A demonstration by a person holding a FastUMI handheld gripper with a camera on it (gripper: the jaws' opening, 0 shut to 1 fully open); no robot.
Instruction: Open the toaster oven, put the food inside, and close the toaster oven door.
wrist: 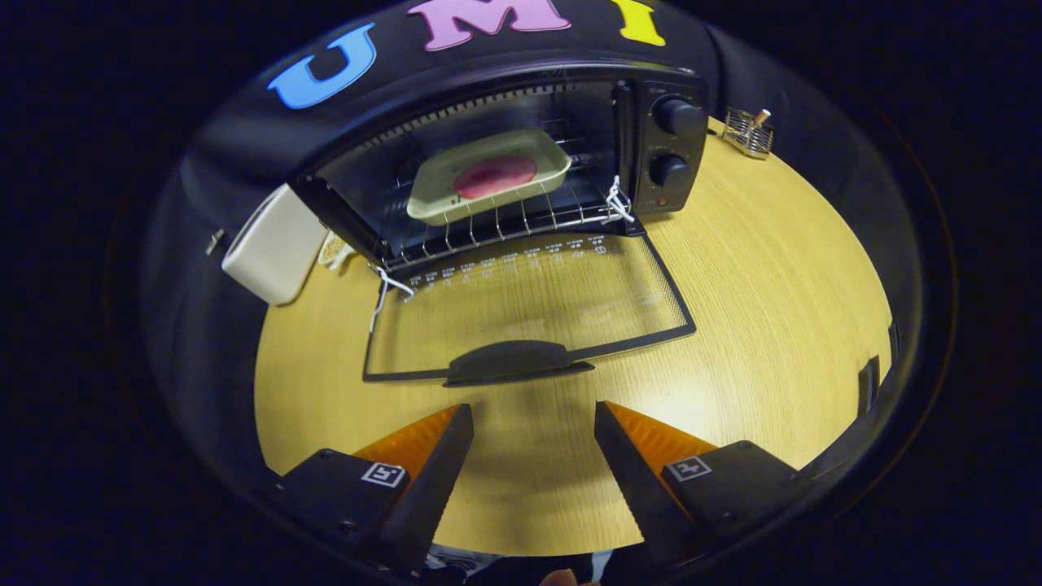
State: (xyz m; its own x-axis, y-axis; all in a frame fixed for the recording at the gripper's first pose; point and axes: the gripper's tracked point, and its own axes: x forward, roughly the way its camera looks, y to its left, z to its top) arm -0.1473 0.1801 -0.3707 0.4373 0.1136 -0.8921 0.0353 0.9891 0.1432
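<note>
- Gripper view: the gripper (533, 427) is seen spread wide and empty, just short of the door handle (513, 360).
- The food tray (488, 175) is seen inside the toaster oven (667, 138), beyond the lowered door (529, 305).
- The handle is best lifted from beneath, centred, and the door swung shut evenly.

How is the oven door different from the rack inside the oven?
The door is see-through glass with a dark frame and handle; the rack is thin metal wires. The door lies open and bare over the table; the rack holds a tray of food. Both belong to the oven. The gripper has its fingers open just before the door.
</note>
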